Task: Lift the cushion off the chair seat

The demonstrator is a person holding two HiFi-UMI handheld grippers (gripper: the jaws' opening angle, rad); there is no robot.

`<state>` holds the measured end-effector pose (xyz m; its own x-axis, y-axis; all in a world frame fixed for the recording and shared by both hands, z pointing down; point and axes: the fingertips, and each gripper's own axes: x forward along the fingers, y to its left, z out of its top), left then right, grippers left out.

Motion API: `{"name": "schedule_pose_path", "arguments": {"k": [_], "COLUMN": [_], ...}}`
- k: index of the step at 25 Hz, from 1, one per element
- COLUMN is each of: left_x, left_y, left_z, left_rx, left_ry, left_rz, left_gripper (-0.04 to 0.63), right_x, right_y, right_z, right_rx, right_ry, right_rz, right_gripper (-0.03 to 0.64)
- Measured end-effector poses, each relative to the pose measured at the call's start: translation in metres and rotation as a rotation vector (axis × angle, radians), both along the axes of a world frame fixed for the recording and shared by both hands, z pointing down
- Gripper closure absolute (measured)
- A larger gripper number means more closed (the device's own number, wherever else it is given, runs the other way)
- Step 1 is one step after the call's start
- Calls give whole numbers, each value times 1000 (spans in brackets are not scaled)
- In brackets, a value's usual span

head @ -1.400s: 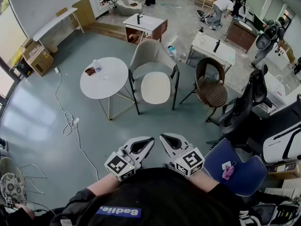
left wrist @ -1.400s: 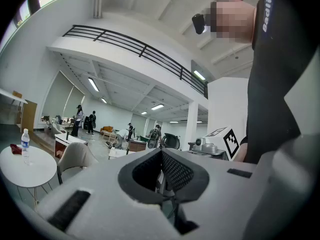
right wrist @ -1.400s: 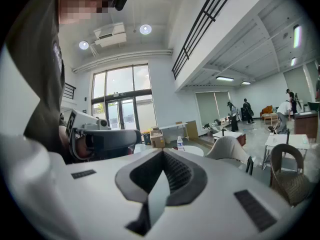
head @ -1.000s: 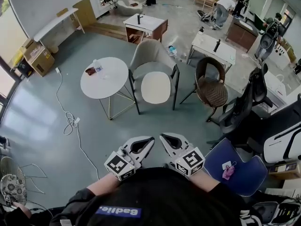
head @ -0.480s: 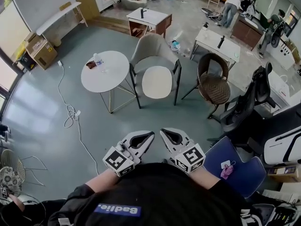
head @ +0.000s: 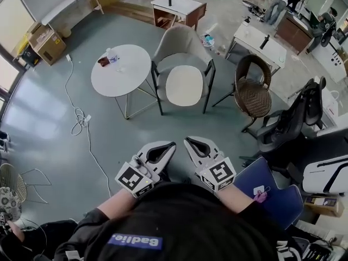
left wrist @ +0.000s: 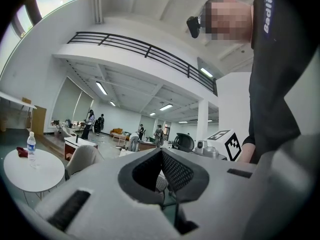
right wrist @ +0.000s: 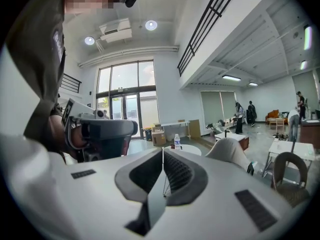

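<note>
Both held low in the frame, the left gripper (head: 169, 144) and right gripper (head: 187, 141) have their fingers pressed together on nothing, well apart from the pale oval cushion (head: 185, 86) lying flat on the chair (head: 176, 43) seat at upper centre; it looks light, soft and floppy, so pinching its near rim on both sides seems best.

Here's a big open-plan office: black office chairs (head: 296, 118) at three o'clock, white desks (head: 260, 47) at one, people (head: 277, 5) working beyond, mezzanine railing (left wrist: 145, 49) overhead.
</note>
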<state>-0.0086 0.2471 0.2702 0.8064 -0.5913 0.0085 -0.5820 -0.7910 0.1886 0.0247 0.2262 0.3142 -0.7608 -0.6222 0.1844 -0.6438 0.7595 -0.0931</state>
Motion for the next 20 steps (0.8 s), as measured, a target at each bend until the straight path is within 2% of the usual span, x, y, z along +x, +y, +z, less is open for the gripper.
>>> {"name": "schedule_pose_path", "arguments": {"k": [7,11,14,20], "left_x": [-34,-48,-58,-62], "left_y": [-82,-119,-143,-180], "left_z": [-1,5,14,50], "left_rx": [38,-22,-24,-67], "left_ry": [23,48,50,33], "left_rz": [44,96,125,126], "left_gripper": [583,583,583,583], "right_x": [-33,-55,-68,-60], "right_y": [-73,-106,-127,-163], "right_z": [-2,3,11,50], "right_rx": [38,36,15,-39], "right_ry": [74,102,130,166], "right_rz": [37,65,82,131], "right_gripper": [589,589,589,589]}}
